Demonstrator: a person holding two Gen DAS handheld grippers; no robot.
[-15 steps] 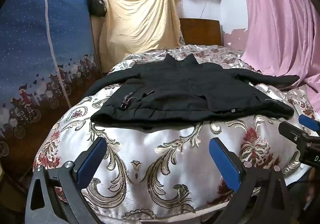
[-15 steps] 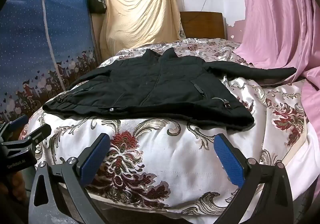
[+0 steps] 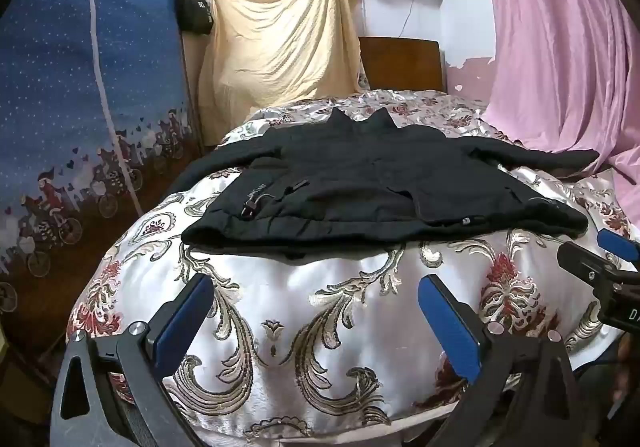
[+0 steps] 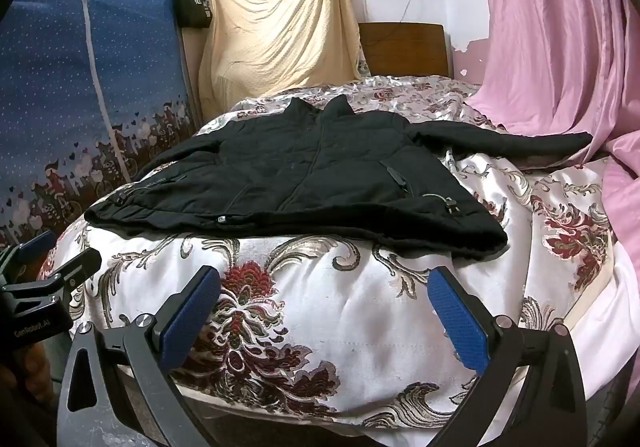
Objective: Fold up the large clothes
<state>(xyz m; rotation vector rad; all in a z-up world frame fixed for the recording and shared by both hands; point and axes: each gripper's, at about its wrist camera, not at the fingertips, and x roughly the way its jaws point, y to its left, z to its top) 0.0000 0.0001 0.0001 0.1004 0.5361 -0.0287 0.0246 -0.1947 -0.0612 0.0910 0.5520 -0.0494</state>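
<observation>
Two grippers hang over the near edge of the bed (image 3: 280, 327), both with their jaws spread wide and nothing between the blue pads. The left gripper (image 3: 316, 307) points down at the patterned satin bedspread (image 3: 340, 307) short of the garment; the right gripper (image 4: 324, 303) does the same further along the same edge. Each shows in the other's view: the right gripper's tip juts in at the right border of the left wrist view, and the left gripper (image 4: 44, 267) juts in at the left border of the right wrist view, so the two sit side by side and apart.

The black jacket (image 3: 380, 183) lies spread flat, front up, across the middle of the bed, its hem running along the near edge and its collar (image 3: 360, 119) standing up toward the far edge, where a wooden headboard (image 3: 400, 63) rises. One sleeve (image 4: 520, 143) stretches out toward the bed's right edge, ending near the pink curtain (image 4: 560, 47). The other sleeve (image 3: 216, 163) slants off toward the left edge. A drawcord with a toggle (image 3: 250, 207) shows near the hem on the left side, and a second toggle (image 4: 452, 205) near the hem on the right. Neither gripper touches the jacket.

Along the bed's left edge stands a blue fabric wardrobe (image 3: 80, 107) with a zip down its front. Behind the headboard end, a yellow cloth (image 3: 280, 39) hangs on the wall, with a black bag (image 3: 194, 9) beside it.
</observation>
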